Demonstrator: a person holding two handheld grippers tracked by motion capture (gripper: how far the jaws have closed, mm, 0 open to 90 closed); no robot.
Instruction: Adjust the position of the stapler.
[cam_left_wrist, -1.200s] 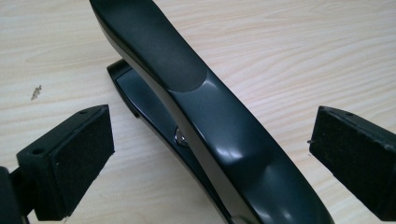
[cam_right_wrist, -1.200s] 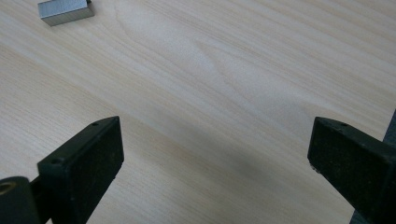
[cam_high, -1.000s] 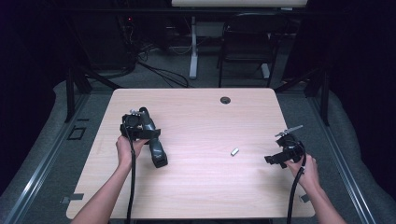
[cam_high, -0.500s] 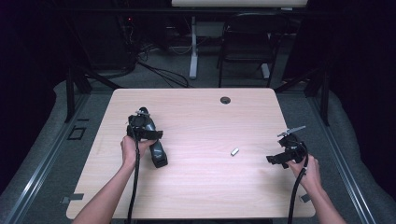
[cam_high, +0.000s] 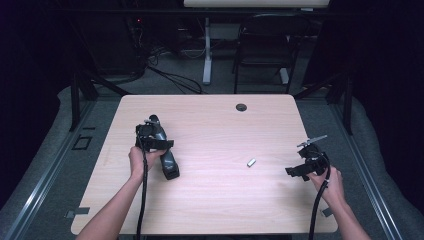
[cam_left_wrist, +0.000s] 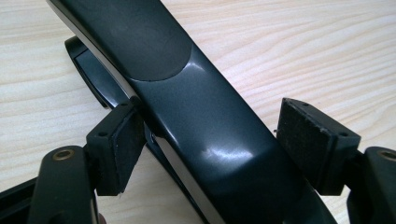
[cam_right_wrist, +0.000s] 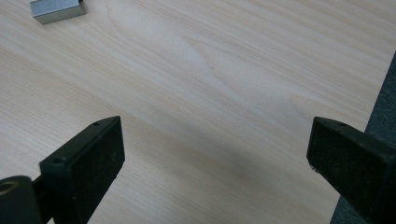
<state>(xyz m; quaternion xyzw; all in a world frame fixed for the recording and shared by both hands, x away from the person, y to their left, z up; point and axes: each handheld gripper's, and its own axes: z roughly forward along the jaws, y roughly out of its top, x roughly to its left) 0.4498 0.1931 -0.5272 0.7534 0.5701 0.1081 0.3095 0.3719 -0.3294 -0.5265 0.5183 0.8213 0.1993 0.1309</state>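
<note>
A: What's in hand here?

B: A black stapler (cam_high: 168, 159), lying flat on the worktop (cam_high: 220, 200) left of the middle. It is long, glossy on top, with a silver edge along its side and a matte patch toward its far end.

A: Is it gripped yet?

B: Not quite, I'd say. The left gripper (cam_left_wrist: 210, 144) straddles its body and the jaws have just been closing on it. In the left gripper view one pad sits against the stapler's side, while the other stands a little off it. So the reach looks done; the squeeze and any lift are still to come.

A: And the other side?

B: The right gripper (cam_high: 306, 167) hovers near the worktop's right edge with its jaws wide apart and nothing between them. A small strip of staples (cam_high: 251, 162) lies between the two grippers, nearer the right one, untouched. My guess is that it goes into the stapler later.
</note>
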